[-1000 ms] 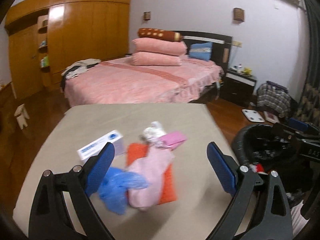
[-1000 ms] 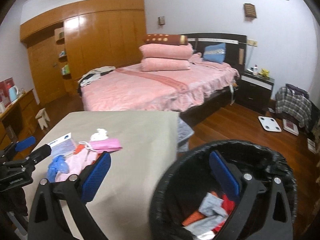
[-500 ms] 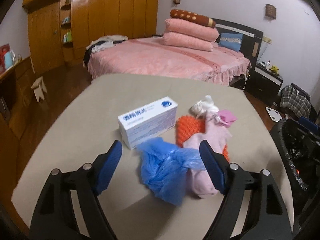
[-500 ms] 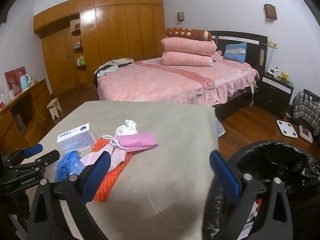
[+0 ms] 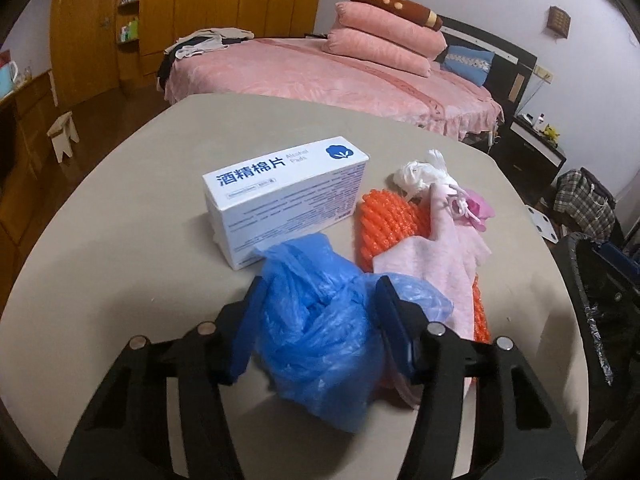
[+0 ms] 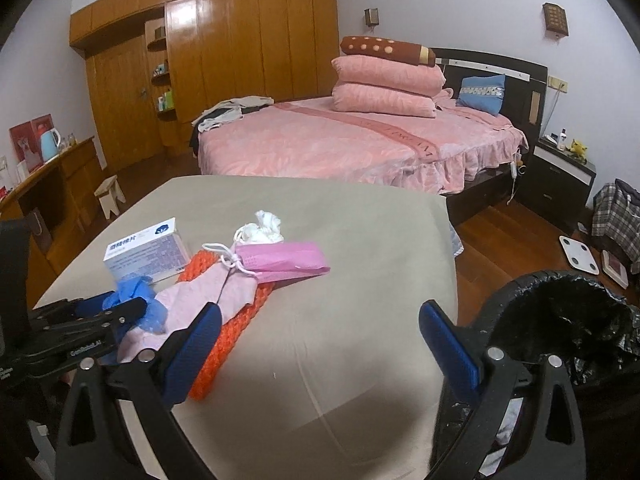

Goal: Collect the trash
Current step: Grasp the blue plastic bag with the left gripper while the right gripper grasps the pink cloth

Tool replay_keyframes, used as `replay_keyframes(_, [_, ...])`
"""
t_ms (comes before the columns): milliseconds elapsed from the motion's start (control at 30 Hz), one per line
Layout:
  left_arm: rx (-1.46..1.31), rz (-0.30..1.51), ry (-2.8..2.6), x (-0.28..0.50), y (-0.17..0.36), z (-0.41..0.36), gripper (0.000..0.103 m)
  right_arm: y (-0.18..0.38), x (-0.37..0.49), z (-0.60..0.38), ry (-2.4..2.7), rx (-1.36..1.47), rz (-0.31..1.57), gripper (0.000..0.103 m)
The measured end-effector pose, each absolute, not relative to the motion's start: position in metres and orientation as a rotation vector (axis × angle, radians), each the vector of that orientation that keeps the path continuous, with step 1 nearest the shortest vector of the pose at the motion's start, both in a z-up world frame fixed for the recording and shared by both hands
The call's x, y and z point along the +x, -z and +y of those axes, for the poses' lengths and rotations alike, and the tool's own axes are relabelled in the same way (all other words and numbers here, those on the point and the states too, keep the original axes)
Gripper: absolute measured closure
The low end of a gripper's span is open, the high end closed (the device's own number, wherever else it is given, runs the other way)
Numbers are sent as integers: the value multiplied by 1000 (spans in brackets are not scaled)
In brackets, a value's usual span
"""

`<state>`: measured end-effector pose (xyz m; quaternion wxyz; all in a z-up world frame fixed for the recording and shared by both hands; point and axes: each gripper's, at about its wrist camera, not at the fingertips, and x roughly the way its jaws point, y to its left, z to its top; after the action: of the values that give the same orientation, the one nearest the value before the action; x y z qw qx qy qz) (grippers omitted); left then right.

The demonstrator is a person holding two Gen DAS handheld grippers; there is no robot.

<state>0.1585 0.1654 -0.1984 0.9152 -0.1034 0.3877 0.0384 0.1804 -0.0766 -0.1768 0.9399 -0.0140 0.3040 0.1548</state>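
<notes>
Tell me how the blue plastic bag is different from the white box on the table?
The blue plastic bag is soft and crumpled; the white box is stiff with straight edges. The bag is plain see-through blue, while the box has blue printed writing and a logo. The bag sits between the left gripper fingers, which have closed in on it; nothing touches the box. Both rest on the same table, right next to each other.

Crumpled blue plastic bag [image 5: 320, 320] on table, pinched between left tool [image 5: 316, 304] pads; black-lined bin [image 6: 568, 320] right.
</notes>
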Motion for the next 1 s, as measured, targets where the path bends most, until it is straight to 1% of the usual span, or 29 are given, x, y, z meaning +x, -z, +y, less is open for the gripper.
replay_keyframes(233, [-206, 777, -71, 156, 193, 164, 67, 174, 180, -73, -323, -34, 619, 6])
replay_keyframes(333, [-197, 761, -69, 152, 187, 164, 72, 173, 181, -69, -327, -33, 617, 6])
replay_keyframes(533, [-188, 738, -85, 142, 178, 169, 79, 176, 180, -56, -348, -27, 625, 6])
replay_keyframes(600, [-185, 737, -89, 139, 177, 172, 81, 178, 180, -49, -360, -22, 632, 8])
replay_keyframes(667, [-182, 744, -96, 138, 178, 177, 85, 181, 180, -40, -372, -14, 643, 9])
replay_keyframes(767, [-180, 759, -99, 137, 181, 184, 86, 188, 181, -27, -393, -15, 659, 12])
replay_keyframes(800, [-182, 769, -95, 137, 183, 185, 84, 190, 181, -21, -395, -26, 664, 13])
replay_keyframes(833, [-184, 776, -90, 138, 185, 186, 79, 192, 182, -19, -394, -30, 666, 13])
replay_keyframes(867, [-187, 779, -89, 138, 187, 186, 77, 193, 182, -18, -391, -31, 670, 14])
replay_keyframes(900, [-192, 783, -90, 138, 188, 187, 71, 194, 183, -17, -388, -28, 674, 14])
replay_keyframes(933, [-202, 786, -83, 138, 189, 186, 61, 194, 183, -18, -386, -27, 674, 14])
replay_keyframes(967, [-204, 786, -82, 138, 190, 185, 55, 194, 182, -19, -380, -31, 673, 14])
replay_keyframes(1000, [-203, 786, -81, 138, 191, 183, 46, 193, 182, -22, -374, -35, 672, 14])
